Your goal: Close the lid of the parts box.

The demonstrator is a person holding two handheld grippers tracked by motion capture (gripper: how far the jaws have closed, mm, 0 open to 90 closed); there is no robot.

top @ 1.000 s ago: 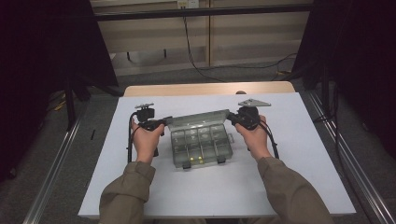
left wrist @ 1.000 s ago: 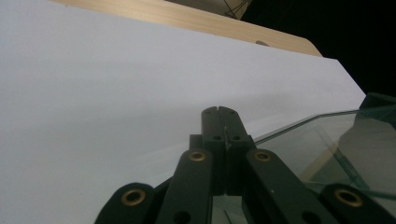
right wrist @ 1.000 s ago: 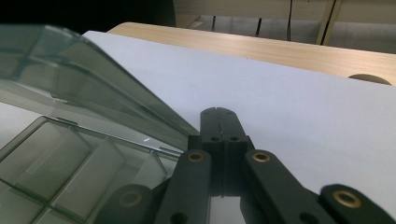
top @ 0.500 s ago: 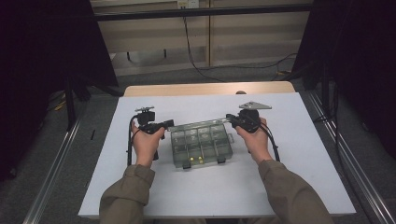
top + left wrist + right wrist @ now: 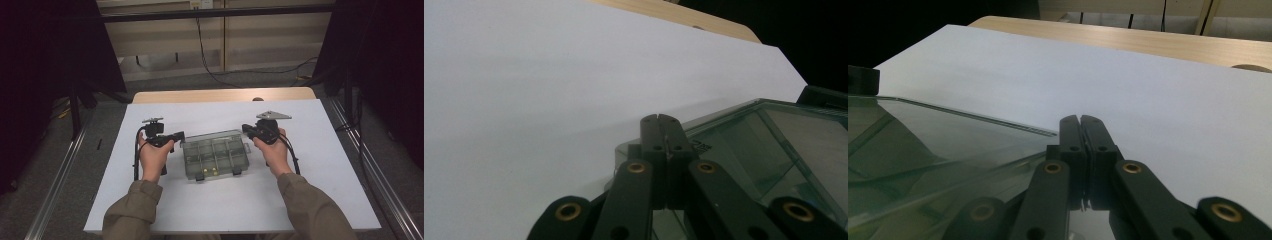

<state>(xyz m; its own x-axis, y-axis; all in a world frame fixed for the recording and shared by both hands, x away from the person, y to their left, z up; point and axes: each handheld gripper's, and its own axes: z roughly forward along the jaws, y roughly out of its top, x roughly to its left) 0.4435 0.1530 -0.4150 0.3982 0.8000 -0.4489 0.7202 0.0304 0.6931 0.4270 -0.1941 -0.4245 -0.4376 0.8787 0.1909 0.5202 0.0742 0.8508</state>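
Observation:
A clear plastic compartment box [image 5: 214, 156] lies in the middle of the white sheet, its lid down, with two small yellowish pieces in a front compartment. My left gripper [image 5: 178, 136] is shut, jaws pressed together with nothing between them, its tips at the box's far left corner. In the left gripper view the shut tips [image 5: 661, 119] rest just above the box's rounded corner [image 5: 774, 150]. My right gripper [image 5: 246, 129] is also shut and empty at the far right corner. From the right gripper view its tips [image 5: 1080, 120] sit beside the lid's edge [image 5: 923, 145].
A white sheet [image 5: 225, 210] covers most of the wooden table [image 5: 220, 95], whose bare strip shows at the far edge. Metal rails [image 5: 55, 180] run along both sides. Dark curtains flank the table, and cables lie on the floor behind it.
The box's lid, tilted up a second ago, has come down flat over the compartments. Both hands have hardly shifted, and both grippers stay shut.

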